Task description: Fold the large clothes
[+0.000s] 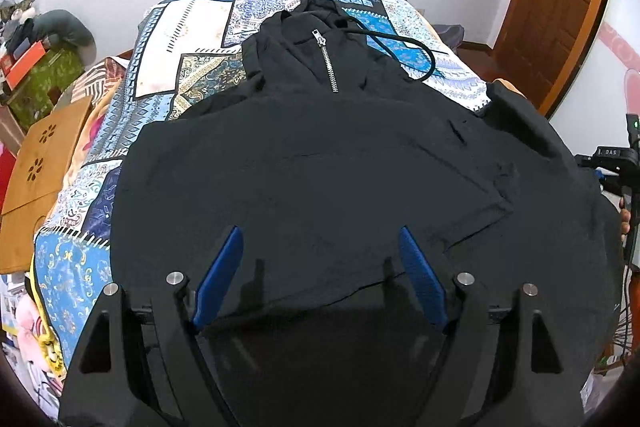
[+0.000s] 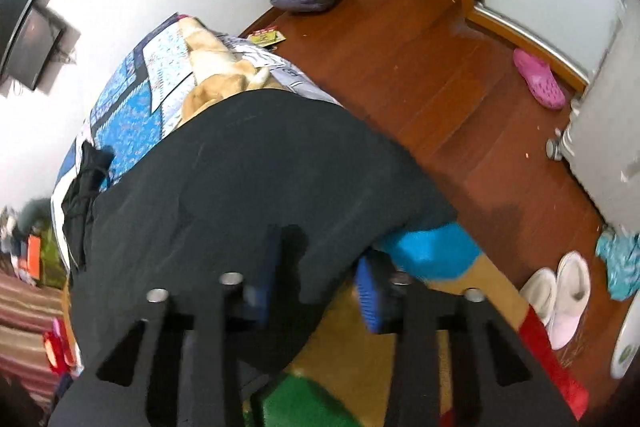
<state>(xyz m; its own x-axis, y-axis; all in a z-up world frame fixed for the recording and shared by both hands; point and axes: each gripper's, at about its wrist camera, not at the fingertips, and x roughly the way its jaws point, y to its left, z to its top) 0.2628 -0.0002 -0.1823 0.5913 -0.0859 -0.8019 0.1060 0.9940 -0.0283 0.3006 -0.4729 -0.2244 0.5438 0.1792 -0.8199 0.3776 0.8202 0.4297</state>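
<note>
The hoodie [image 1: 320,155] lies spread front-up on the bed [image 1: 192,39], black, its zip [image 1: 328,63] and hood at the far end from the left gripper [image 1: 320,267]. A drawstring [image 1: 416,55] trails off the hood onto the quilt. One sleeve is folded across the chest, ahead and to the right of the left jaws.

Left gripper: jaws released, standing wide over the hem – the blue pads [image 1: 224,275] are apart, with cloth below and between them but nothing pinched. The near edge of the folded layer runs just ahead of the pads.

Right gripper [image 2: 316,275]: the view is blurred. A flap of black cloth at the hoodie's side edge sits between the pads [image 2: 368,291], which are drawn close. The left pad is largely hidden behind the cloth – the right one touches its edge. Grasp on the hoodie is judged made.

Beyond the right jaws, the hoodie hangs over the bed's edge above a wooden floor [image 2: 440,87]. A pink clog [image 2: 540,79] and white slippers [image 2: 560,295] lie to the right, well apart from the cloth.
</note>
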